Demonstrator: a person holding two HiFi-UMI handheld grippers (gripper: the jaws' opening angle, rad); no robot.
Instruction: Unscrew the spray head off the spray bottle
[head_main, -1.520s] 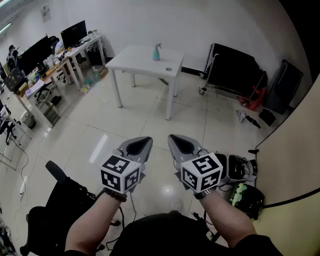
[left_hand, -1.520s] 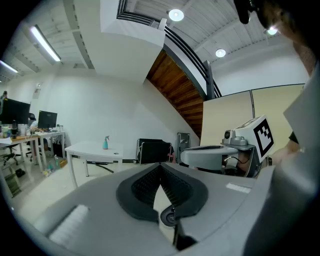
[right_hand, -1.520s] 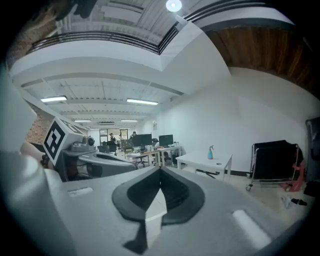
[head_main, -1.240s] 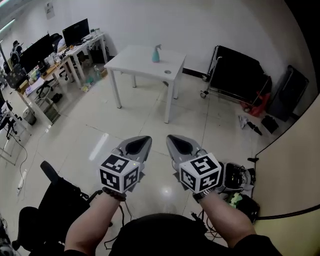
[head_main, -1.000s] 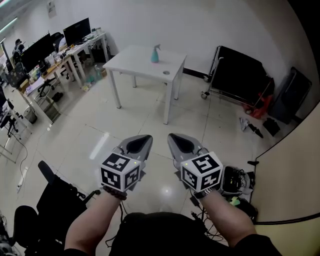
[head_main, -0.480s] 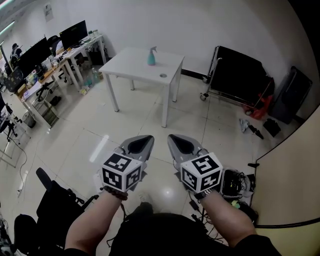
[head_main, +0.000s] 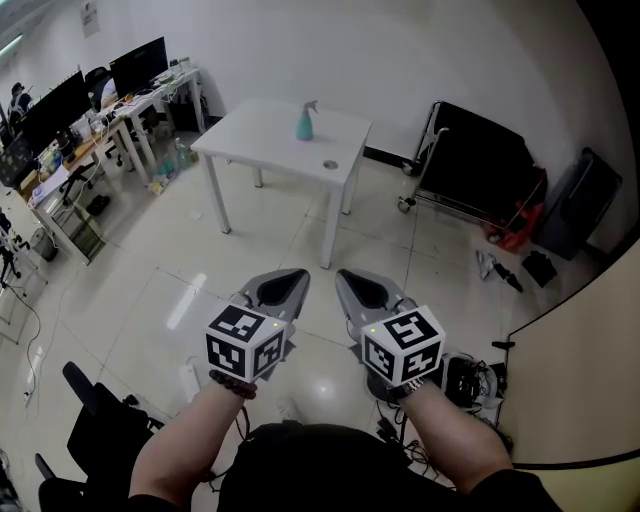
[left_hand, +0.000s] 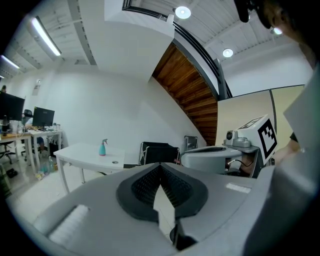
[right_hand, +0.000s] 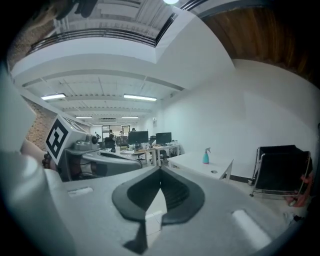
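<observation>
A teal spray bottle (head_main: 304, 122) with a grey spray head stands upright on a white table (head_main: 270, 140) far ahead across the room. It also shows small in the left gripper view as the bottle (left_hand: 102, 148) and in the right gripper view as the bottle (right_hand: 205, 156). My left gripper (head_main: 285, 282) and right gripper (head_main: 357, 281) are held side by side in front of me above the floor, well short of the table. Both are shut with nothing between their jaws.
A small round object (head_main: 329, 164) lies on the table near its right edge. Office desks with monitors (head_main: 110, 95) line the left. A black cart (head_main: 470, 160) stands right of the table. Cables and gear (head_main: 465, 375) lie on the floor at my right, a black chair (head_main: 95, 440) at my left.
The table and bottle have come nearer and shifted in the head view as I moved forward across the floor. Both grippers kept their pose and stayed shut.
</observation>
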